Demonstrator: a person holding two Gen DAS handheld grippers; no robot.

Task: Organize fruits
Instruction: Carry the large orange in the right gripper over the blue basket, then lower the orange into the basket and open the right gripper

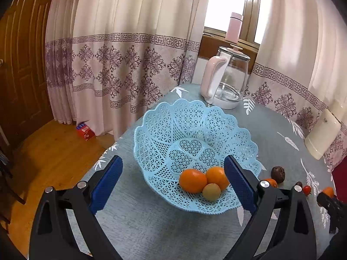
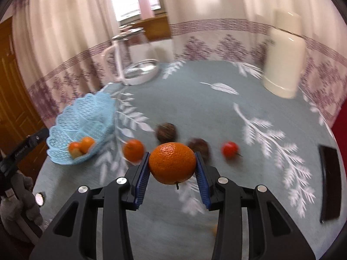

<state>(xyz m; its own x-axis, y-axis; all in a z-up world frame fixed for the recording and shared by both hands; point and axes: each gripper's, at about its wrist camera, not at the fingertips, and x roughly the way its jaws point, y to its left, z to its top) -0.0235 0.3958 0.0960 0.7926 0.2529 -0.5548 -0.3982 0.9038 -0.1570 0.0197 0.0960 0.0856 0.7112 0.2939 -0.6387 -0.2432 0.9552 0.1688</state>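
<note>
The right gripper (image 2: 172, 165) is clamping an orange (image 2: 172, 163) at centre frame; three fruits are sitting in the basket (image 1: 164, 130), perhaps four are waiting outside; the left gripper (image 1: 173, 182) is gaping empty.

Cream curtains (image 1: 121, 65) with purple patterned bands hang around a bright window (image 1: 225, 2) with a wooden frame. A brown panelled door (image 1: 19, 69) stands at left above a wooden plank floor (image 1: 54, 151).
</note>
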